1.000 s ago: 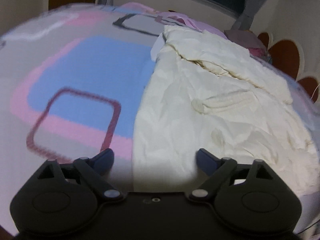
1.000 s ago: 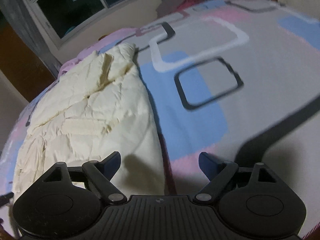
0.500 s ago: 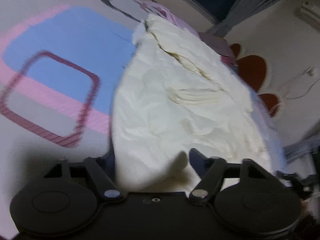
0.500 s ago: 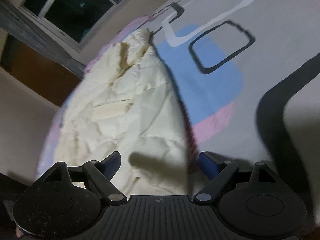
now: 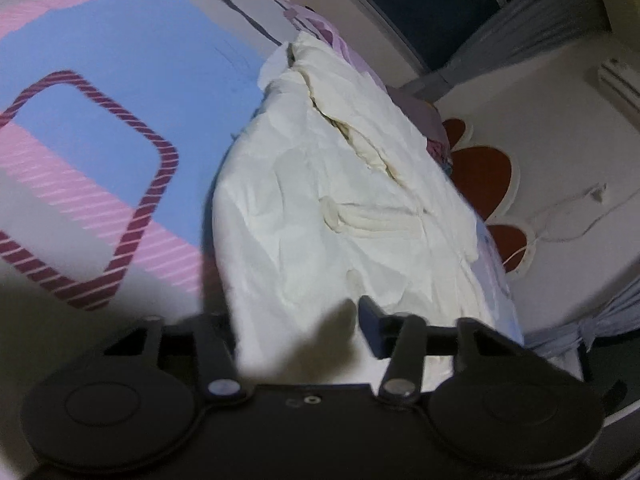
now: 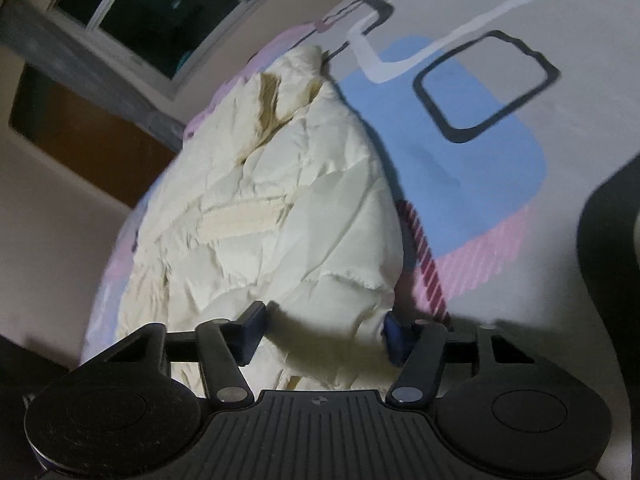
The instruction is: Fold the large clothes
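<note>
A crumpled cream-white quilted garment [image 5: 352,208] lies spread on the bed's patterned sheet of blue, pink and grey blocks [image 5: 120,128], running lengthwise toward the dark window [image 6: 160,12]. The left gripper [image 5: 296,320] sits at the garment's near edge, its jaws partly apart with cloth lying between them. The right gripper [image 6: 324,332] also straddles the near hem [image 6: 332,344], jaws half-wide around a fold. I cannot tell whether either actually pinches the fabric.
</note>
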Tool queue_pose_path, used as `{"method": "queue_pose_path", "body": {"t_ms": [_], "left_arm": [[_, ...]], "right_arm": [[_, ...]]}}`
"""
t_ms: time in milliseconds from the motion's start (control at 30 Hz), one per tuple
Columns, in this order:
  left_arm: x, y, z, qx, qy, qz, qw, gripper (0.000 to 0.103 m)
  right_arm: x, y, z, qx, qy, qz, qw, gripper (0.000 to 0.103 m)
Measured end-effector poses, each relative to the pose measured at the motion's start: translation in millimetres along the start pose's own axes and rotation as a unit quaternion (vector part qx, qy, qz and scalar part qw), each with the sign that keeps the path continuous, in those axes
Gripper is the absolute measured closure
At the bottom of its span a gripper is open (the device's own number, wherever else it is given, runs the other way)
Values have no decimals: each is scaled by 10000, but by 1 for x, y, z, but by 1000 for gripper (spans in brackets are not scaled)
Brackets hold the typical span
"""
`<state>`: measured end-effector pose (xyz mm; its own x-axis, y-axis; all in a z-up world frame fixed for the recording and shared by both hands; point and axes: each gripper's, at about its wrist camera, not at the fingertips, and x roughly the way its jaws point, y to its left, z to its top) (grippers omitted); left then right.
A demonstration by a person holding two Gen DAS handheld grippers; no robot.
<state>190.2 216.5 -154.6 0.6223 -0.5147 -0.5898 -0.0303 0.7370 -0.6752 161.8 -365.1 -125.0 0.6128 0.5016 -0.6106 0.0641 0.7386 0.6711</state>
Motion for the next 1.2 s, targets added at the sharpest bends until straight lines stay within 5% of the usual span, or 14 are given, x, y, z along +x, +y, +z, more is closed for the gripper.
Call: {"method": "queue_pose_path", "body": {"t_ms": [67, 200, 300, 700, 800, 967, 1200], "left_arm": [[-6, -1, -2, 122, -136, 38, 9998, 92], [-21, -6, -5, 412, -444, 164, 9980, 95], [-13, -6, -8, 526, -266, 443, 9973, 96], [-24, -5, -15, 427, -361, 460, 9974, 96], [-24, -6, -12, 309, -430, 411, 9978, 97], [-41, -21, 13, 153, -890, -104, 9959, 97], [-38, -75, 106, 510, -1564, -688, 9840, 97]], "right_arm": [[-7, 7, -4, -172, -203, 122, 9996, 86], [-20, 16, -5, -342, -602, 142, 9975, 88], [-3, 8, -11, -334, -299, -214, 9988, 89], [-15, -3, -24, -168, -465, 0, 9988, 89], [-9, 0, -9, 17, -426, 26, 9991, 88], [-29, 27, 26, -110, -1004, 553, 9934, 88], [-32, 77, 124, -327, -1519, 939, 9834, 88]]}}
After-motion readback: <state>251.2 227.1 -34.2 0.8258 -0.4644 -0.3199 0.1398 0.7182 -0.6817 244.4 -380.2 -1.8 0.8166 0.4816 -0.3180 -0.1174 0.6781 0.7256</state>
